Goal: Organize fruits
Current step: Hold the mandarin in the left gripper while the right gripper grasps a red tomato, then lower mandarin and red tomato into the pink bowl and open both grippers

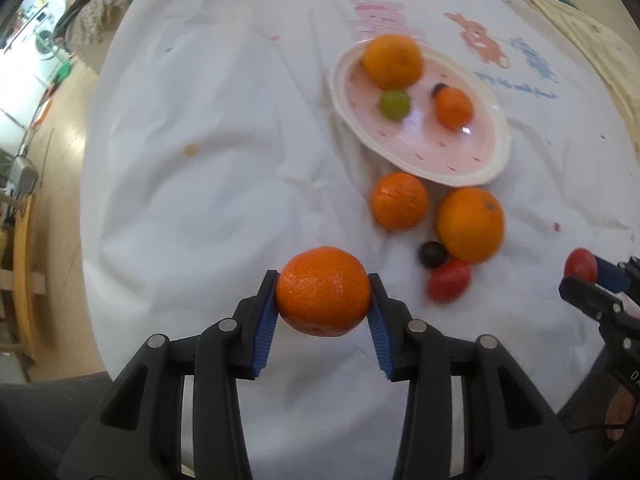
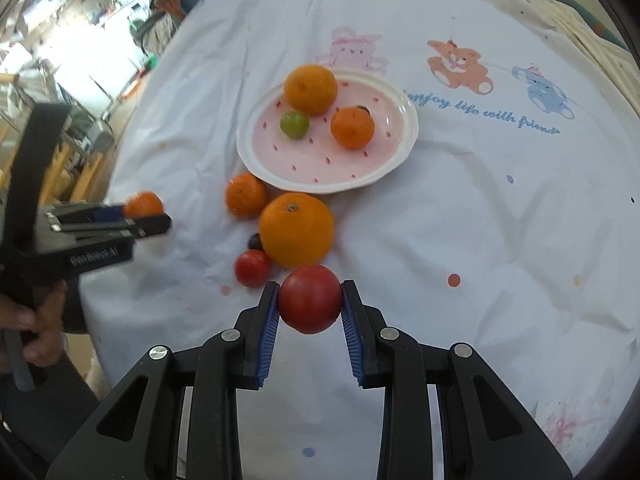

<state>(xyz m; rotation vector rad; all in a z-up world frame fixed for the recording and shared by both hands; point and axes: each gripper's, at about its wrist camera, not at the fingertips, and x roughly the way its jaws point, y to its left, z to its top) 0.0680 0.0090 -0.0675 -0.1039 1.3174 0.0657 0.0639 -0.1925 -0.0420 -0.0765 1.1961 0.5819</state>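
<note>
**Tongs both loaded: two round fruits at risk on the way to the plate**

Left tongs (image 1: 322, 294) are clamped on a bright orange, dimpled mandarin (image 1: 323, 290), the blue ribbed pads pressing its left and right sides. Right tongs (image 2: 310, 306) are clamped the same way on a smooth, round red tomato (image 2: 310, 298). Both fruits seem to be held clear of the white cartoon-printed tablecloth (image 2: 480, 220) that covers the table.

In the right wrist view, the pink oval plate with red flecks and a white scalloped rim (image 2: 320, 168) lies toward 12 o'clock from the tomato. It already carries a large orange (image 2: 311, 89) at its 11 o'clock edge, a small green fruit (image 2: 294, 124) and a smaller orange mandarin (image 2: 352, 127). Loose fruit lies between tongs and plate: a big orange (image 2: 296, 229), a mandarin (image 2: 246, 195) touching or just beside the plate's rim, a small red tomato (image 2: 253, 268) and a dark berry (image 2: 255, 242).

My worries are these. Each fruit is gripped only across its widest part, so a slight loosening could let it slip down and roll. The tomato is soft; too hard a squeeze may split it. Coming in low at 12 o'clock, the right tongs could knock the big orange and scatter the cluster. Dropped from any height, either fruit could strike those on the plate and push one over the shallow rim. With both tongs heading for one plate, they might also collide.
</note>
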